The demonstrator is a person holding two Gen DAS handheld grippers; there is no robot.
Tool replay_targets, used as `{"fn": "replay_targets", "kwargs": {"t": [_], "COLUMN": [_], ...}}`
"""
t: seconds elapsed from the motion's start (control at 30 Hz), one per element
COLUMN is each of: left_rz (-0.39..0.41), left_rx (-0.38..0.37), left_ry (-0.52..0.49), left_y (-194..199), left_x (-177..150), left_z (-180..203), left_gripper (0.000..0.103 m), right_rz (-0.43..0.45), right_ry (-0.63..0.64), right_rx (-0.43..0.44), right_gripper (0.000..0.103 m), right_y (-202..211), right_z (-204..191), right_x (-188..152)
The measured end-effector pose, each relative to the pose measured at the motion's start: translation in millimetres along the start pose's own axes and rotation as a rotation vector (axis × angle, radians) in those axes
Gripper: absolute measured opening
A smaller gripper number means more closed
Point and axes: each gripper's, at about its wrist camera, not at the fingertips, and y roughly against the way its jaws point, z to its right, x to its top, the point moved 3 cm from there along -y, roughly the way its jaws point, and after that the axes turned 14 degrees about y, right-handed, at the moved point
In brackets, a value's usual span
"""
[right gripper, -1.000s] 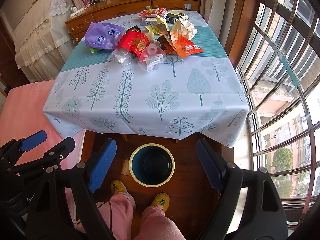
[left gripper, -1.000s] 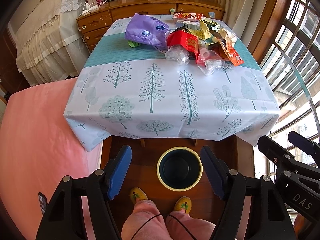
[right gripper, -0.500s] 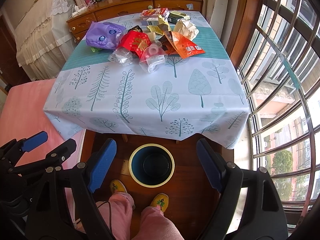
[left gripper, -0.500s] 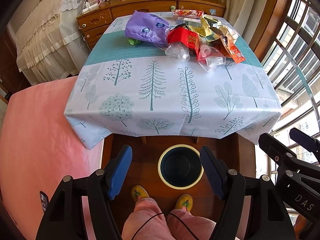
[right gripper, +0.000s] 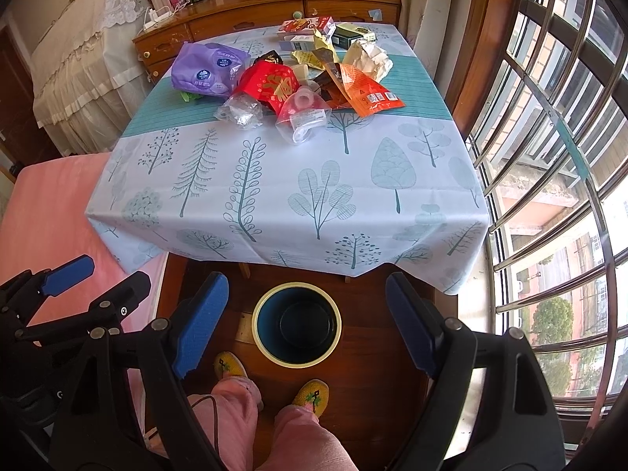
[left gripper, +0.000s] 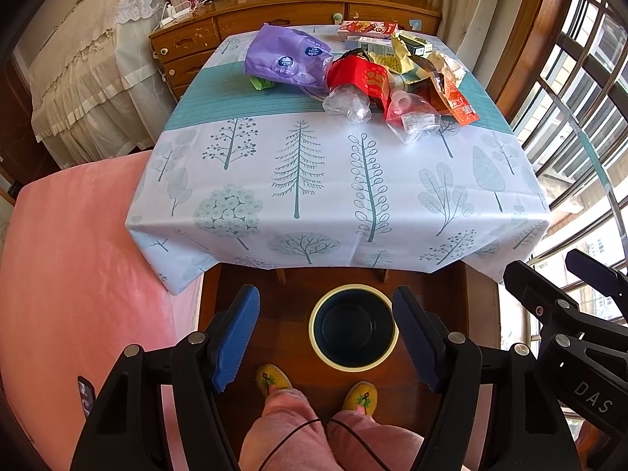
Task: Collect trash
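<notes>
above the round dark cream-rimmed bin (left gripper: pixel 353 325), the left gripper (left gripper: pixel 325 337) and right gripper (right gripper: pixel 306 325) tilted downward, jaws apart, empty; beyond them, crumpled wrapper trash (right gripper: pixel 290 78) lay on the tree-print tablecloth (left gripper: pixel 333 180).

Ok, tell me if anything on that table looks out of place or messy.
Yes: a heap of trash sits on the far half of the table, including a purple bag, a red packet and crumpled clear plastic. The bin below looks empty.

One bin (left gripper: pixel 353 327), one purple bag (left gripper: pixel 284 59), two hand-held grippers, two slippers.
</notes>
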Motion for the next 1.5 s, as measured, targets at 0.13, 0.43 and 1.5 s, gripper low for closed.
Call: {"fn": "replay_targets", "kwargs": {"t": [0.13,0.43,1.5], "left_rz": [0.002,0.006,0.027], "left_rx": [-0.001,0.001,0.043], "left_ry": [0.001,0.001,0.024], "left_y": [2,4,16], "left_x": [1,1,12], "left_z": [-1,-2,-4], "left_gripper": [0.072,0.072,0.072], "right_rz": [-0.001,0.001,0.035], "right_ry": [-0.001,0.000,0.023], "right_rx": [0.000,0.000,0.039], "right_gripper": [0.081,0.081,0.081], "right_y": [0,0,2], "right_z": [0,-1,2], "right_x": [0,0,10]}}
